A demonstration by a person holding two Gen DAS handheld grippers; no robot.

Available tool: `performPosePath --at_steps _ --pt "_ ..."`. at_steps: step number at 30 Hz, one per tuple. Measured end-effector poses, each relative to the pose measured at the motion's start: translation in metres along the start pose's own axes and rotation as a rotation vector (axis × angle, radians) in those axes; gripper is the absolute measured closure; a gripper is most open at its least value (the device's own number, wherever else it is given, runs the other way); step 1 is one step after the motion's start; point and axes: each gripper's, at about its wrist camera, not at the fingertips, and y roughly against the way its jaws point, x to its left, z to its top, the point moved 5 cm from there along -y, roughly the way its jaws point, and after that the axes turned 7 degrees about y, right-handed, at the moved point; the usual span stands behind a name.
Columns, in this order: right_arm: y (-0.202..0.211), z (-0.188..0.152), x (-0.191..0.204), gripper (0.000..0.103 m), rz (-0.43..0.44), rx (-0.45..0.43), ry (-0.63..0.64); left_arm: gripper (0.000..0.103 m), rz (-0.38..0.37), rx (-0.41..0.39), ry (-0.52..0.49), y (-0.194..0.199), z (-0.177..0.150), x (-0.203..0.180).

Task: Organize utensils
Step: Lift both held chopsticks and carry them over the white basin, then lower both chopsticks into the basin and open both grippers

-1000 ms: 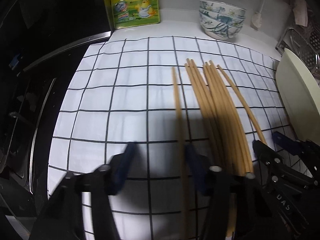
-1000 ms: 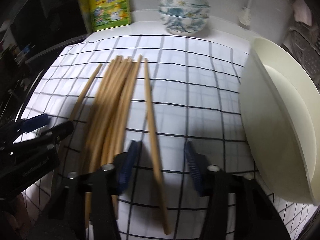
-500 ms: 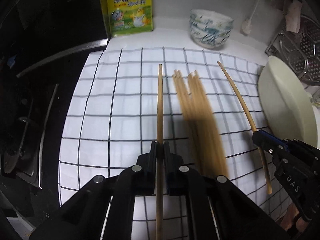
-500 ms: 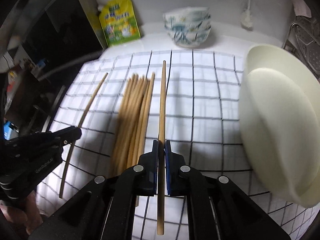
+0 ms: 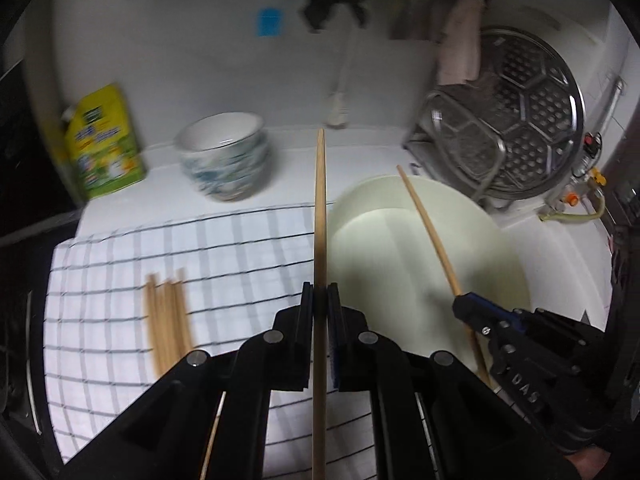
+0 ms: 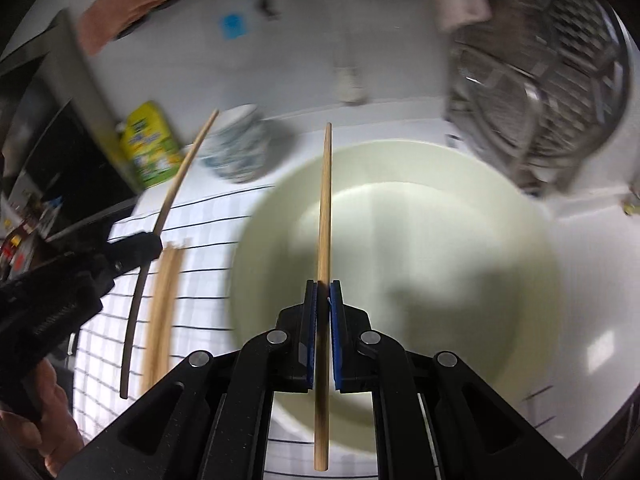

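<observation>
Pale basin (image 6: 400, 240) now under both tools, checked cloth (image 5: 120, 280) left behind with the spare chopsticks (image 5: 168, 316). Left tongs (image 5: 320, 304) and right tongs (image 6: 323, 300) each clamped on one chopstick (image 5: 320, 208), lifted clear, probably basin-bound.

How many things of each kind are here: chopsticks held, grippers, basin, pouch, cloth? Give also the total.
Held chopsticks: 2
Grippers: 2
Cream basin: 1
Yellow pouch: 1
Checked cloth: 1
Total: 7
Loose chopsticks on the cloth: too blurred to count.
</observation>
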Motion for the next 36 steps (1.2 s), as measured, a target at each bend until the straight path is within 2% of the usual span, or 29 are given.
performPosePath --at_steps 2,6,13,18,19,21,22,23,25,28,36 --pt "-0.003 -0.004 -0.024 0.097 -0.013 0.007 -0.023 0.095 -0.013 0.009 -0.036 -0.016 0.003 -0.029" --pt "-0.016 -0.008 -0.059 0.097 -0.020 0.036 -0.052 0.095 -0.011 0.051 -0.071 -0.046 -0.002 -0.060" --pt "-0.041 -0.012 -0.075 0.097 0.011 0.086 -0.066 0.095 0.034 0.110 -0.085 -0.079 -0.009 -0.078" --pt "-0.048 -0.016 -0.085 0.096 0.023 0.102 -0.077 0.095 0.056 0.130 -0.073 -0.089 -0.009 -0.078" --pt "-0.048 -0.015 -0.087 0.094 0.023 0.102 -0.081 0.095 0.061 0.131 -0.070 -0.089 -0.008 -0.077" --pt "-0.046 -0.012 -0.091 0.082 0.023 0.095 -0.087 0.094 0.069 0.129 -0.066 -0.089 -0.008 -0.077" --pt "-0.044 -0.011 -0.091 0.078 0.019 0.086 -0.087 0.090 0.074 0.125 -0.064 -0.088 -0.008 -0.077" --pt "-0.042 -0.011 -0.092 0.078 0.018 0.080 -0.087 0.086 0.076 0.121 -0.063 -0.086 -0.007 -0.076" --pt "-0.039 -0.009 -0.092 0.078 0.014 0.073 -0.083 0.066 0.082 0.106 -0.057 -0.082 -0.005 -0.075" --pt "-0.035 -0.007 -0.092 0.078 0.012 0.068 -0.082 0.049 0.085 0.076 -0.052 -0.072 -0.002 -0.072" --pt "-0.022 -0.007 -0.082 0.078 -0.005 0.057 -0.076 0.047 0.087 0.027 -0.061 -0.048 0.005 -0.063"
